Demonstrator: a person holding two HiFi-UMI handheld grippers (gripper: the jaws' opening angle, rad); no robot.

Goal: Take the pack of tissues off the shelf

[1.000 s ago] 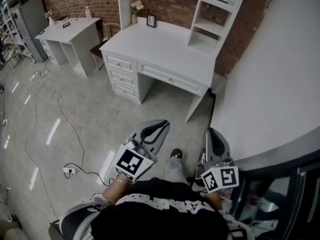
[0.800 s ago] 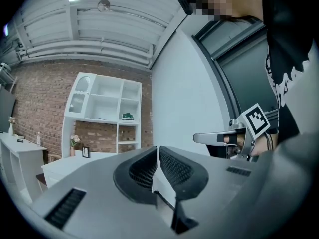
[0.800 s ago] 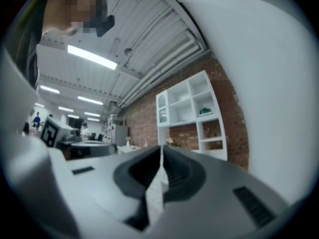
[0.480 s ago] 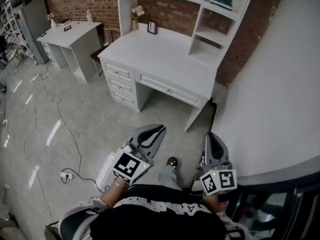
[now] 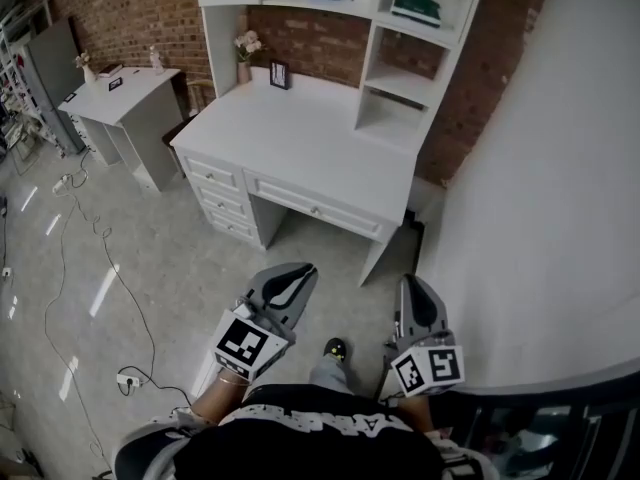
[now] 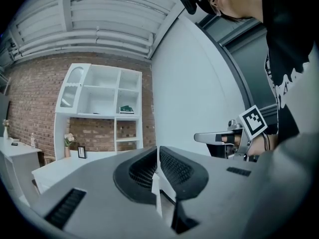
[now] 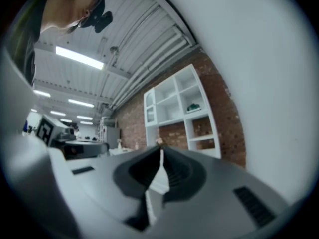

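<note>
Seemingly mid-approach: a person stands well short of a white desk [image 5: 300,138] with a shelf unit [image 5: 373,48] at the far side. The left gripper [image 5: 293,280] and right gripper [image 5: 413,293] point level toward it, both clenched on nothing. A flat green pack [image 5: 415,7], probably the tissues though too small to be sure, lies in the upper right compartment. It would be best to step close, spread one gripper's jaws, and take its near edge.

The floor [image 5: 150,258] is seen as glossy, polished tile, with light reflected on it. The brick wall [image 5: 130,8] is left rough and matt. The surface [image 5: 300,143] and shelf [image 5: 375,58] are finished in smooth white paint. The left gripper [image 6: 158,149] is moulded in matt grey plastic, its fingers [image 6: 177,166] ribbed inside.
</note>
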